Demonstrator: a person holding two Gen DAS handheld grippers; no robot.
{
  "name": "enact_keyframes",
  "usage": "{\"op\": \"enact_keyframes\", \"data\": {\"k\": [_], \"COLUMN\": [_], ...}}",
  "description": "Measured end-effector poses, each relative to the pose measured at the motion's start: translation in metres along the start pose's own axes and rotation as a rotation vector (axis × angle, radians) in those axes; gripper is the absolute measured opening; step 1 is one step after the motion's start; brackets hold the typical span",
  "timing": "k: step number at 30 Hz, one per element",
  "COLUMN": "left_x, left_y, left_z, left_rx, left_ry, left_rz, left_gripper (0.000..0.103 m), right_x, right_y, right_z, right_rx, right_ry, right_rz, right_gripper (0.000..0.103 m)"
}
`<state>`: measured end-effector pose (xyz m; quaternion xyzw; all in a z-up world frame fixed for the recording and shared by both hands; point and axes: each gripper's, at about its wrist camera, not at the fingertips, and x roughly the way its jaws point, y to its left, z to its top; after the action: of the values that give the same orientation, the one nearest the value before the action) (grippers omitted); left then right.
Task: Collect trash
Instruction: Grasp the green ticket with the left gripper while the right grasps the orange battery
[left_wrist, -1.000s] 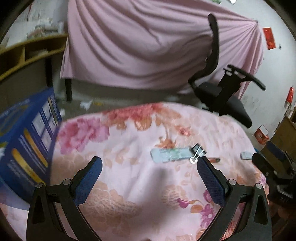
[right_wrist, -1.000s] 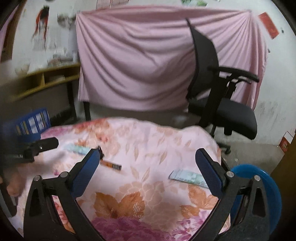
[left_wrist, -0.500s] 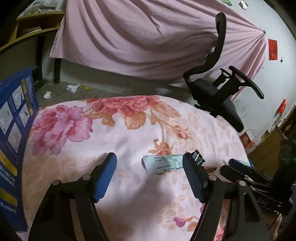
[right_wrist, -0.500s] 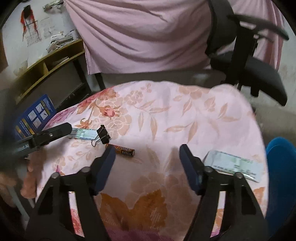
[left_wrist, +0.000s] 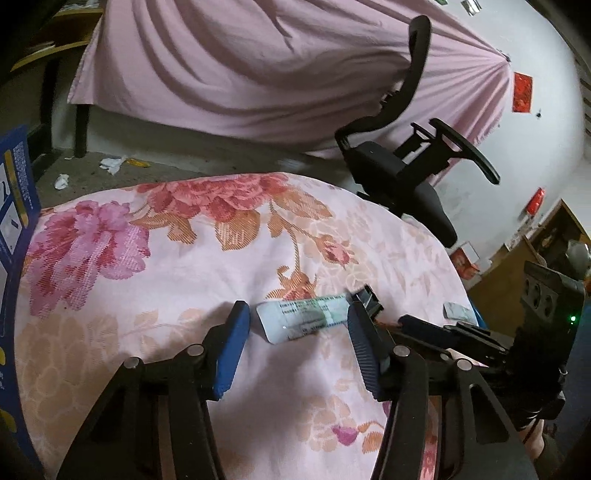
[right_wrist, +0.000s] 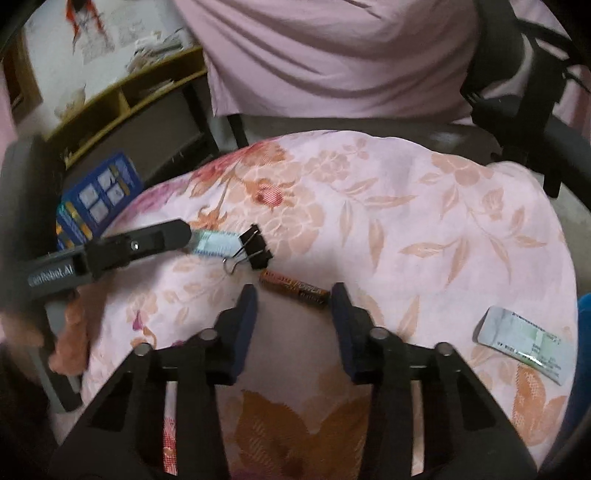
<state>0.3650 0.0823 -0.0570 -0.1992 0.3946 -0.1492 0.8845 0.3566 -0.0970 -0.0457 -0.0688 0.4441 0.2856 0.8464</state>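
On the floral tablecloth (left_wrist: 122, 295) lies a white and green packet (left_wrist: 303, 319), and my left gripper (left_wrist: 297, 314) straddles it. Its jaws are closing, and a small gap shows at the left pad. A black binder clip (left_wrist: 367, 297) sits just past the right finger. In the right wrist view an orange-brown battery (right_wrist: 293, 290) lies between the tips of my right gripper (right_wrist: 294, 295), whose jaws are closing without touching it. The binder clip (right_wrist: 253, 249) and first packet (right_wrist: 214, 242) lie beyond it. A second packet (right_wrist: 524, 345) rests near the right edge.
A blue printed box (left_wrist: 14, 206) stands at the table's left edge. A black office chair (left_wrist: 399, 177) stands beyond the table, before furniture draped in pink cloth (left_wrist: 258, 74). Paper scraps (left_wrist: 112, 164) lie on the floor. Something blue (right_wrist: 583, 325) sits low at the right.
Both grippers tipped downward and came closer to the tabletop while their jaws narrowed. The left now frames the packet and the right now frames the battery.
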Motion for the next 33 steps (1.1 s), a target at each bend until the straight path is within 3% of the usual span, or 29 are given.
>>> {"op": "enact_keyframes", "data": {"k": [5, 12, 16, 20, 25, 29, 33], "left_x": [-0.006, -0.007, -0.006, -0.006, -0.006, -0.005, 0.007], "left_y": [0.0, -0.007, -0.011, -0.026, -0.039, -0.046, -0.048], "left_z": [-0.004, -0.012, -0.017, -0.026, -0.029, -0.029, -0.028], "left_rx": [0.019, 0.059, 0.069, 0.126, 0.193, 0.232, 0.253], "left_ry": [0.003, 0.034, 0.057, 0.084, 0.074, 0.048, 0.063], "left_rz": [-0.014, 0.004, 0.015, 0.008, 0.07, 0.082, 0.119], "left_gripper": [0.04, 0.016, 0.009, 0.009, 0.012, 0.044, 0.047], "right_x": [-0.007, -0.017, -0.024, -0.036, -0.045, -0.044, -0.04], "right_y": [0.006, 0.01, 0.004, -0.005, -0.017, -0.019, -0.024], "right_z": [-0.007, -0.015, -0.02, -0.029, -0.036, -0.036, -0.035], "right_rx": [-0.042, -0.073, -0.043, -0.008, 0.049, 0.064, 0.088], "right_ry": [-0.006, -0.021, -0.023, -0.031, -0.034, -0.026, -0.018], "right_rz": [-0.016, -0.058, -0.088, -0.127, -0.15, -0.143, -0.117], "right_gripper": [0.037, 0.036, 0.036, 0.036, 0.036, 0.036, 0.037]}}
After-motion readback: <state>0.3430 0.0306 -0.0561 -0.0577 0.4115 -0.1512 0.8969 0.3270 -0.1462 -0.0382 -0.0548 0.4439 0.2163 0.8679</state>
